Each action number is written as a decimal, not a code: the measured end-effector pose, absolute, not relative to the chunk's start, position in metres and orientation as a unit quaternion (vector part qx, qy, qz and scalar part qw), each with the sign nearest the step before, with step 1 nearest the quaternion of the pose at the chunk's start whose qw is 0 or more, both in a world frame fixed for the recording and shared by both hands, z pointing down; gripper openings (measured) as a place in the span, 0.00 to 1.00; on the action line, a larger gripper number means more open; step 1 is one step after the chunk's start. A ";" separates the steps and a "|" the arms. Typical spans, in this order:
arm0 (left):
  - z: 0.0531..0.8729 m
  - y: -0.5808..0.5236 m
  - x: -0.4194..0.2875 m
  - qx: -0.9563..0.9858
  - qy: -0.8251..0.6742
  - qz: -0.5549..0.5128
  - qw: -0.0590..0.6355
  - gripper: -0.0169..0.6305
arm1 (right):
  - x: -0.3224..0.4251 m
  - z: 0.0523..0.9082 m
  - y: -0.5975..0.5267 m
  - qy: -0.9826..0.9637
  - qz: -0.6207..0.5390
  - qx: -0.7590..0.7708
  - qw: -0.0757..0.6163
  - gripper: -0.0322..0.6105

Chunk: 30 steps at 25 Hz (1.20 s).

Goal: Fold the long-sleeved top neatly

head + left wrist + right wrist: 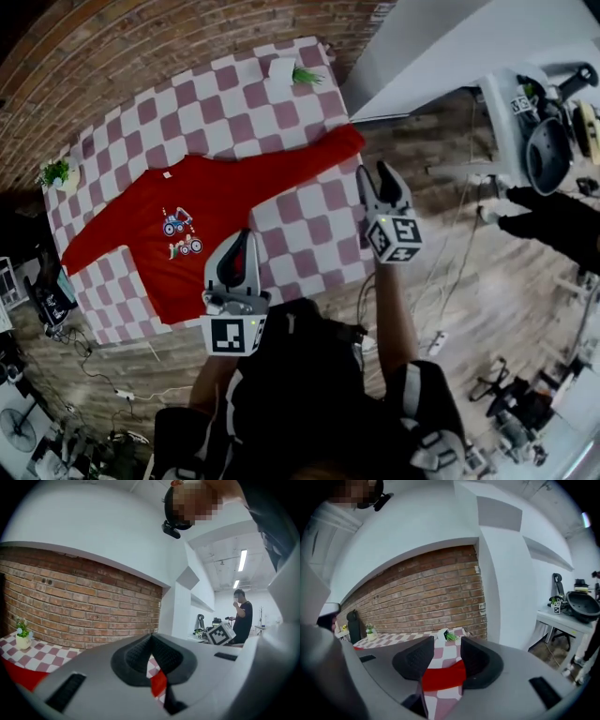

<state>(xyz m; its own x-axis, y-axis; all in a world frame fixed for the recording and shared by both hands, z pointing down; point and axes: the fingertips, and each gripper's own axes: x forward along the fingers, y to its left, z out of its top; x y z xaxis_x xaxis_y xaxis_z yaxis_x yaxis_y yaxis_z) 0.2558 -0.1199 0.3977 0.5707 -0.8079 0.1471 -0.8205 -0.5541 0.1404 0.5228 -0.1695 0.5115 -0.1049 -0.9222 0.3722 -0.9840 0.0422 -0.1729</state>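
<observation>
The left gripper [240, 246], jaws pressed together on nothing, hangs over the near hem of the red long-sleeved top [211, 211], which lies flat on the checked table [281, 105]. The right gripper [382, 180], jaws apart, hangs just near its right cuff, seemingly clear of it.

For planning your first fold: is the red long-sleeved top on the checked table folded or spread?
Spread. The red long-sleeved top lies flat, print up, on the pink-and-white checked tablecloth, both sleeves stretched outward.

Bright, even light; strong fisheye warp w/ dark corners.
</observation>
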 end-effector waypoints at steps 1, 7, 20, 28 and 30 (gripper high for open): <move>0.404 -0.124 0.256 0.881 -0.462 0.036 0.100 0.03 | 0.527 0.524 -0.177 -0.714 0.201 0.665 0.083 0.32; 0.435 -0.142 0.265 0.879 -0.459 0.050 0.118 0.03 | 0.562 0.600 -0.212 -0.688 0.255 0.671 0.109 0.32; 0.459 -0.162 0.275 0.880 -0.454 0.059 0.129 0.03 | 0.602 0.712 -0.249 -0.632 0.383 0.662 0.128 0.32; 0.464 -0.168 0.276 0.878 -0.455 0.060 0.134 0.03 | 0.600 0.738 -0.250 -0.622 0.417 0.647 0.142 0.34; 0.464 -0.169 0.277 0.879 -0.455 0.059 0.132 0.03 | 0.599 0.741 -0.249 -0.623 0.412 0.646 0.155 0.33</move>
